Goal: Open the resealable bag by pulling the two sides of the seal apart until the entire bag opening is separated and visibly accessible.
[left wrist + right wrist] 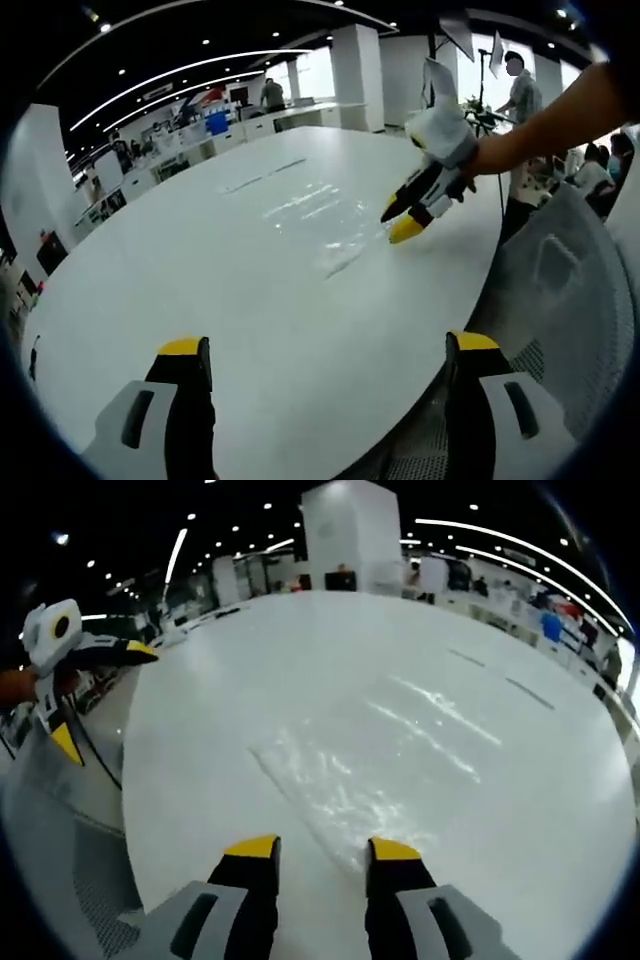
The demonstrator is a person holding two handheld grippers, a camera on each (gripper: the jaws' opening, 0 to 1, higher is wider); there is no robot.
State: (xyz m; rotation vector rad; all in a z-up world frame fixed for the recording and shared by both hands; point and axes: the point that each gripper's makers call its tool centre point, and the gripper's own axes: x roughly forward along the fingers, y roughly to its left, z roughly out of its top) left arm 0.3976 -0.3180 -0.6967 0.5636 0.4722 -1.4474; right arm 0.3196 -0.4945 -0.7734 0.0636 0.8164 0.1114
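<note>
We see the clear bag [345,770] lying flat on the white table [250,660], our right gripper [322,848] hovering just over its near edge with jaws apart and holding nothing, and our left gripper [325,348] spread wide and unladen, well back from it.

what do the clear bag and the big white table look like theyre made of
Clear resealable bag: likely thin, glossy plastic film; the white tabletop shows through it and its wrinkles catch bright glints. It lies flat in front of the right gripper. Large white oval table: a smooth, hard top with a semi-gloss finish, perhaps laminate or painted board; ceiling lights reflect softly on it and no grain shows.
</note>
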